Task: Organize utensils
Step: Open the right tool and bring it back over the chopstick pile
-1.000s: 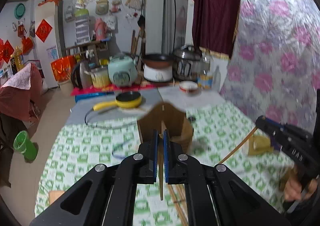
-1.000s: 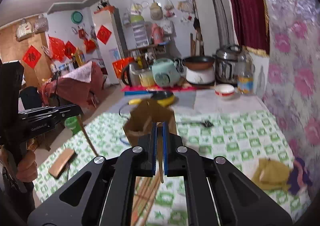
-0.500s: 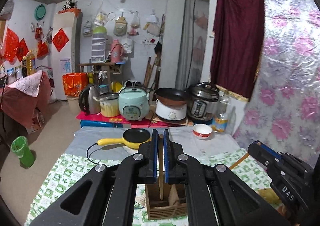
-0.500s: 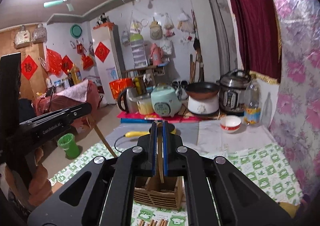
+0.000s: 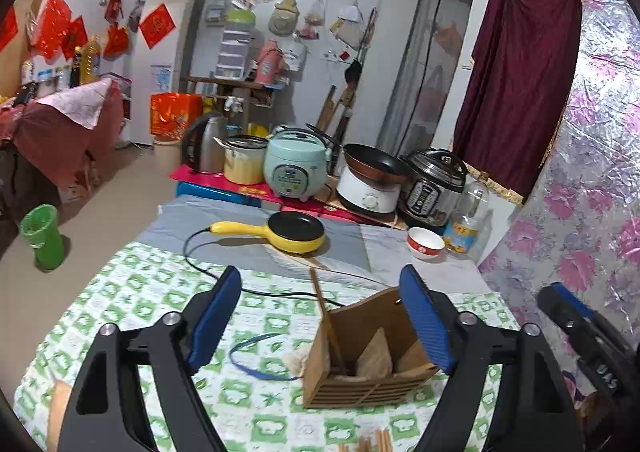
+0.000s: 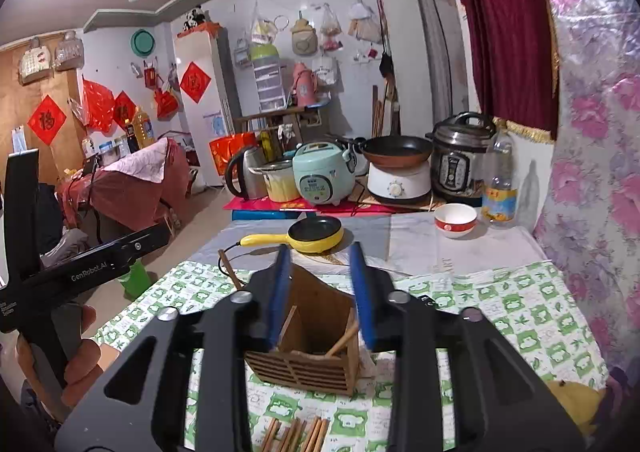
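Both grippers are hovering over the slatted brown wooden utensil holder [image 5: 362, 356], which is sitting low and centre in each wrist view on the green-and-white checked tablecloth [image 5: 132, 292]. The left gripper [image 5: 320, 320] is holding its blue-padded jaws spread wide with nothing between them, and the right gripper [image 6: 322, 292] is likewise standing parted and empty, framing the holder's tall back panel. Thin wooden chopsticks [image 6: 340, 336] are leaning inside the holder's compartments, one [image 5: 324, 316] poking up past the rim in the left view. More loose brown wooden chopsticks [image 6: 298, 434] are lying on the cloth at the bottom edge of the frame, just in front of the holder.

Judging by this, the step in hand is going back for the next sticks. Doing it well probably means lowering each gripper with its jaws square across a single stick, pinching near the middle so it is not pivoting, then tipping it upright over an open compartment before letting go, keeping clear of the other gripper.
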Tool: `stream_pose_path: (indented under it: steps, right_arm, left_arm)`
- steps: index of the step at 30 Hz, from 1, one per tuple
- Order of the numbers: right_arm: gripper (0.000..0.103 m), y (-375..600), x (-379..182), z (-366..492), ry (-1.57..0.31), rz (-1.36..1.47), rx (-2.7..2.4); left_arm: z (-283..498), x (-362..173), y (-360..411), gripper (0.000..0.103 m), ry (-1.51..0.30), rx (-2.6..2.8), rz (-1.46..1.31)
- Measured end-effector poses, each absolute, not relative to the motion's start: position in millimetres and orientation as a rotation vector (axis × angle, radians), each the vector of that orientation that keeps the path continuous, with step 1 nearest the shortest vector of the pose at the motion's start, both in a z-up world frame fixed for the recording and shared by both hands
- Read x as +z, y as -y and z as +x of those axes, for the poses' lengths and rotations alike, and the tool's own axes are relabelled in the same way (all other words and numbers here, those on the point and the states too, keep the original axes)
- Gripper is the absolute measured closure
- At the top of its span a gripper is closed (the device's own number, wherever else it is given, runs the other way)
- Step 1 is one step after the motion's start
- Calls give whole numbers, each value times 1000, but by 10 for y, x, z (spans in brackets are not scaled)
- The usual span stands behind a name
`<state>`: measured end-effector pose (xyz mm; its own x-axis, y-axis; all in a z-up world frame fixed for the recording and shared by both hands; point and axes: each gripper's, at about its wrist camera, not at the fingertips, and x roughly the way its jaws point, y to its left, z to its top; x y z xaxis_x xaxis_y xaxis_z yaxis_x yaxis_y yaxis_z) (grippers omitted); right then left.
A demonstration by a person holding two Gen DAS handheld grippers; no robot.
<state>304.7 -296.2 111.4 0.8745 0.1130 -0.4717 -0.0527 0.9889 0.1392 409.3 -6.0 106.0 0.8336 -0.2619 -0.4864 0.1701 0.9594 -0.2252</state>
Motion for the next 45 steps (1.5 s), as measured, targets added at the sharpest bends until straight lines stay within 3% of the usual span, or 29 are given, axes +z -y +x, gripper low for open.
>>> stream_pose_path:
  steps: [12,20,35,43,45]
  right_arm:
    - [31,3060,1195,2174,-444,153,60]
    - [19,3107,803,1784,-521,165,44]
    - [18,3027,-291,1223,-813,100,75]
    - [17,2805,-502,1075,-875,-40,138]
    - [13,2787,-507,1061,-871,-52,153]
  left_arm:
    - [3304,876,3,11,-559,-175,-96]
    - [2929,338,6,10,-666,-184,-53]
    - [2156,-653,81,10,-865,-322,165]
    - [1883,-965,226,10,-955,-432,299]
    - [1852,-1024,258,10,-971,-460,318]
